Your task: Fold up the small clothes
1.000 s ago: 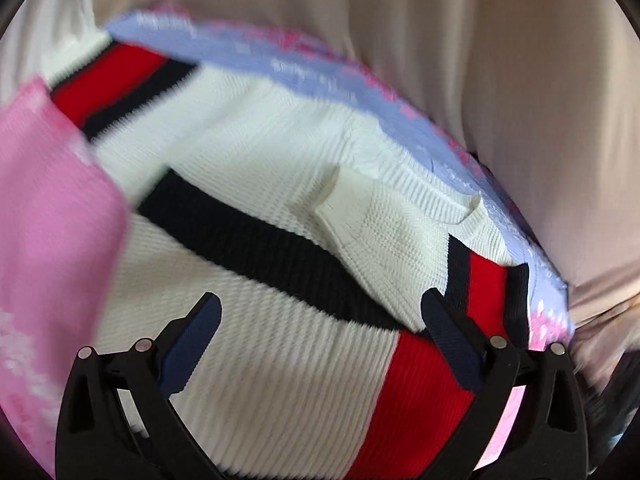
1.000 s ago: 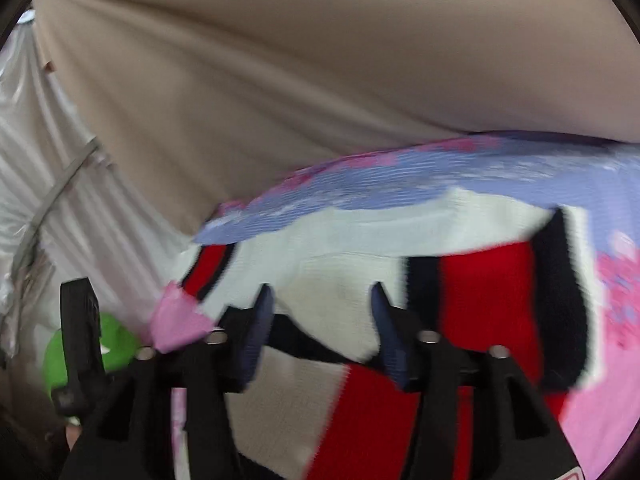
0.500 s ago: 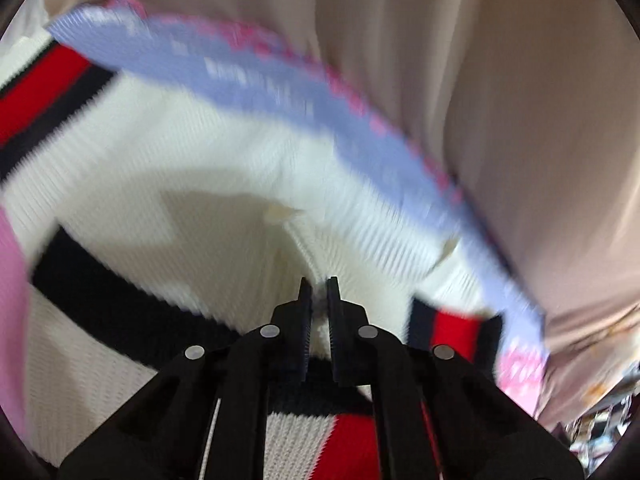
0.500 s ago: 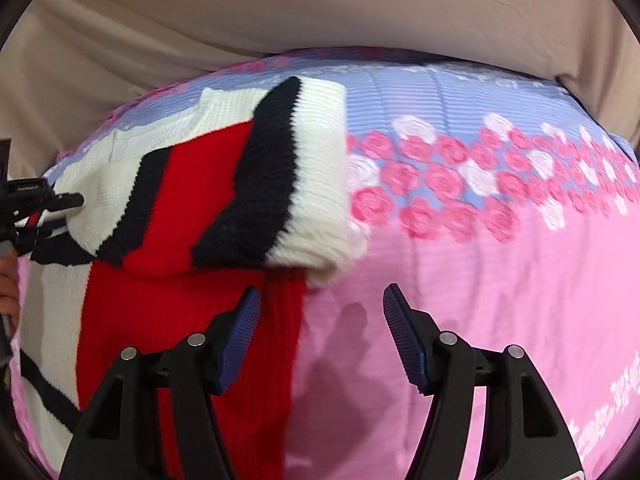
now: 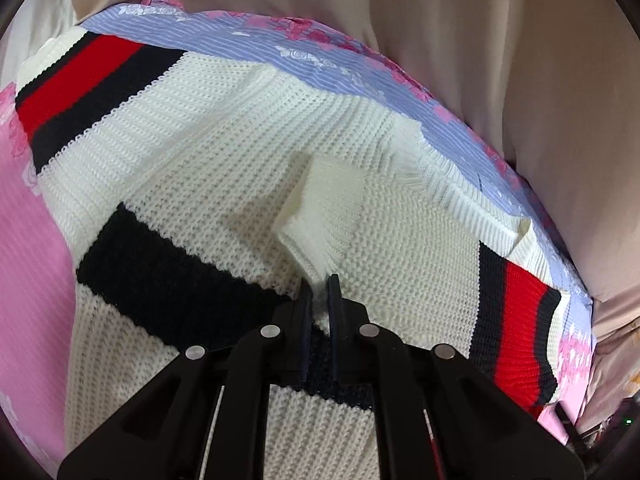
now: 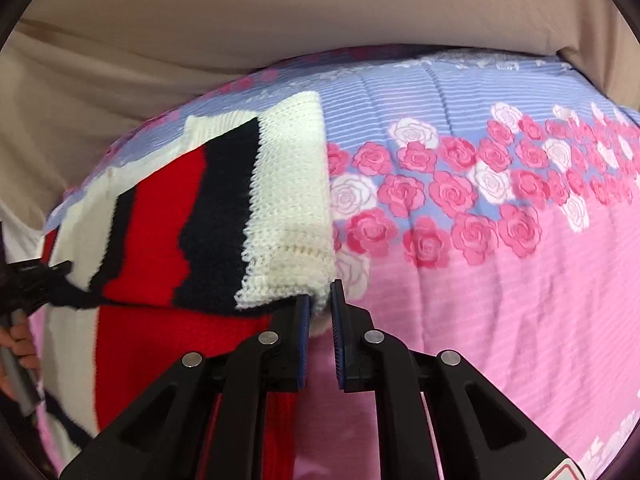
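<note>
Knitwear under inspection: one white knit sweater (image 5: 224,152) with black and red stripes, lying on a bed whose bedspread (image 6: 500,264) is pink near the cameras and lavender-blue at the far side, with a band of printed pink and white roses between.

Left wrist view: the sweater is spread flat across the bedspread, the ribbed collar (image 5: 476,216) at the far edge. One sleeve is folded inward over the chest, its ribbed white cuff (image 5: 320,216) resting near the middle of the body. The left gripper (image 5: 319,286) is clenched, the jaws nearly together with a pinch of white knit between them just below the cuff. A striped section shows at the upper left and another at the right edge of the sweater.

Right wrist view: the right gripper (image 6: 319,304) is closed on the lower corner of a striped sleeve (image 6: 208,216) near its white end; a small gap remains between the jaws, filled by white knit. The sleeve lies over the red part of the body. The person's left hand (image 6: 18,340) and the black frame of the other tool are visible at the left edge.

Beige fabric (image 6: 240,20) hangs behind the bed in both views.
</note>
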`<state>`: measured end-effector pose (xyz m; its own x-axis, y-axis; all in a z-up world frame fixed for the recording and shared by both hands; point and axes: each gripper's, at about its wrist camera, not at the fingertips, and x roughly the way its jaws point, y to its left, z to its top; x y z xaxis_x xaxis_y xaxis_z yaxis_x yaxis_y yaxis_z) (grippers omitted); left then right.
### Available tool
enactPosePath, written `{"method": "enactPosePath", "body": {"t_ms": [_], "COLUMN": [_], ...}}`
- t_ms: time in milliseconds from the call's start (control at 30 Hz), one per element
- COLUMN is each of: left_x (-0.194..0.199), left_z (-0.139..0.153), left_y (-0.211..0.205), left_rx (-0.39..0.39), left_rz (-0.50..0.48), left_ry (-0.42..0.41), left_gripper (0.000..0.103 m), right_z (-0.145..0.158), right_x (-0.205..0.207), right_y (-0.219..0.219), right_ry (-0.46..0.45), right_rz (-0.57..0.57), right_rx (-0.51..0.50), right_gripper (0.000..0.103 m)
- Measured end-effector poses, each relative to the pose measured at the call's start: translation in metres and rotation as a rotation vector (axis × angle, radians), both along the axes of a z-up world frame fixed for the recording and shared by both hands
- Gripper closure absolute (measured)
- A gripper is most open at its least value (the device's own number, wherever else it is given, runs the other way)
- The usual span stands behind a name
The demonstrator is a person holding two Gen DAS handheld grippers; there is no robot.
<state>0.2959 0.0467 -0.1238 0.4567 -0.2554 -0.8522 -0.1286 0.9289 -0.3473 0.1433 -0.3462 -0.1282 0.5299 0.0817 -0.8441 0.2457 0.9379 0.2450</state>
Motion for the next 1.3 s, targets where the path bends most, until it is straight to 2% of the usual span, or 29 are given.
{"method": "enactPosePath", "body": {"t_ms": [67, 100, 133, 167, 200, 300, 367, 400, 433, 467, 533, 567, 600, 633, 700, 733, 767, 800, 867, 933, 967, 1067, 1100, 1133, 1167, 1200, 1233, 1300], "left_x": [0.001, 0.001, 0.000, 0.000, 0.001, 0.001, 0.001, 0.000, 0.001, 0.001, 0.000, 0.000, 0.001, 0.000, -0.001, -0.001, -0.002, -0.002, -0.003, -0.005, -0.006, -0.012, -0.013, -0.013, -0.009, -0.004, 0.002, 0.014], "left_z": [-0.001, -0.001, -0.001, 0.000, 0.000, -0.001, -0.001, -0.001, -0.001, -0.001, -0.002, -0.003, -0.003, -0.003, -0.003, -0.002, -0.002, -0.002, -0.003, -0.003, -0.002, 0.012, 0.023, 0.030, 0.035, 0.041, 0.044, 0.043], "left_y": [0.002, 0.002, 0.003, 0.002, 0.004, 0.003, 0.003, 0.004, 0.004, 0.004, 0.005, 0.005, 0.004, 0.004, 0.002, 0.001, 0.001, 0.002, 0.005, 0.010, 0.012, 0.035, 0.056, 0.074, 0.094, 0.126, 0.155, 0.202], "left_rx": [-0.009, -0.011, -0.010, -0.006, -0.004, -0.002, 0.001, 0.001, 0.004, 0.004, -0.003, -0.005, -0.003, 0.000, 0.012, 0.019, 0.018, 0.014, -0.008, -0.047, -0.062, -0.105, -0.119, -0.120, -0.113, -0.101, -0.086, -0.062], "left_rz": [0.000, 0.001, 0.001, 0.001, 0.002, 0.008, 0.003, 0.001, -0.004, -0.007, -0.007, -0.005, -0.002, 0.002, 0.000, -0.004, -0.005, -0.005, 0.007, 0.029, 0.039, 0.098, 0.143, 0.180, 0.221, 0.293, 0.357, 0.447], "left_ry": [0.000, -0.002, -0.005, -0.007, -0.008, -0.004, -0.002, -0.003, -0.003, -0.005, -0.008, -0.010, -0.012, -0.017, -0.022, -0.023, -0.025, -0.027, -0.033, -0.032, -0.031, -0.056, -0.089, -0.110, -0.122, -0.133, -0.135, -0.129], "left_gripper": [0.094, 0.094, 0.094, 0.094, 0.094, 0.094, 0.094, 0.094, 0.094, 0.094, 0.094, 0.093, 0.093, 0.094, 0.094, 0.093, 0.093, 0.093, 0.093, 0.093, 0.093, 0.093, 0.091, 0.081, 0.066, 0.060, 0.055, 0.055], "right_z": [0.023, 0.035, 0.047, 0.056, 0.061, 0.052, 0.031, 0.018, 0.005, -0.001, 0.004, 0.009, 0.011, 0.009, -0.012, -0.012, -0.006, 0.006, 0.040, 0.052, 0.048, 0.002, -0.008, -0.003, 0.002, 0.012, 0.025, 0.046], "right_x": [-0.010, -0.012, -0.009, 0.000, 0.016, 0.067, 0.108, 0.123, 0.139, 0.146, 0.147, 0.146, 0.142, 0.135, 0.137, 0.131, 0.128, 0.121, 0.099, 0.078, 0.073, 0.061, 0.056, 0.050, 0.051, 0.049, 0.043, 0.034], "right_y": [-0.003, -0.007, -0.012, -0.016, -0.018, -0.017, -0.019, -0.021, -0.024, -0.022, -0.025, -0.030, -0.036, -0.045, -0.065, -0.068, -0.070, -0.070, -0.053, -0.024, -0.010, 0.031, 0.036, 0.039, 0.042, 0.045, 0.050, 0.065], "right_ry": [-0.042, -0.080, -0.124, -0.153, -0.168, -0.143, -0.084, -0.048, -0.009, 0.012, -0.018, -0.040, -0.059, -0.062, 0.033, 0.009, 0.027, -0.011, -0.109, -0.121, -0.102, 0.050, 0.057, 0.038, 0.060, 0.046, 0.006, -0.033], "right_rz": [-0.002, -0.012, -0.028, -0.041, -0.035, 0.000, 0.013, 0.014, 0.015, 0.015, 0.011, -0.002, -0.029, -0.067, -0.132, -0.132, -0.154, -0.154, -0.107, -0.017, 0.021, 0.126, 0.129, 0.118, 0.118, 0.114, 0.115, 0.144], "right_rx": [0.024, 0.048, 0.069, 0.072, 0.066, 0.012, 0.007, 0.014, 0.025, 0.026, 0.018, 0.011, 0.002, -0.005, -0.020, 0.006, -0.001, 0.015, 0.021, 0.026, 0.025, -0.074, -0.097, -0.124, -0.128, -0.119, -0.101, -0.107], "right_gripper": [0.087, 0.076, 0.055, 0.046, 0.041, 0.041, 0.041, 0.045, 0.061, 0.073, 0.085, 0.086, 0.100, 0.100, 0.103, 0.103, 0.103, 0.103, 0.103, 0.103, 0.103, 0.103, 0.103, 0.103, 0.102, 0.098, 0.097, 0.094]}}
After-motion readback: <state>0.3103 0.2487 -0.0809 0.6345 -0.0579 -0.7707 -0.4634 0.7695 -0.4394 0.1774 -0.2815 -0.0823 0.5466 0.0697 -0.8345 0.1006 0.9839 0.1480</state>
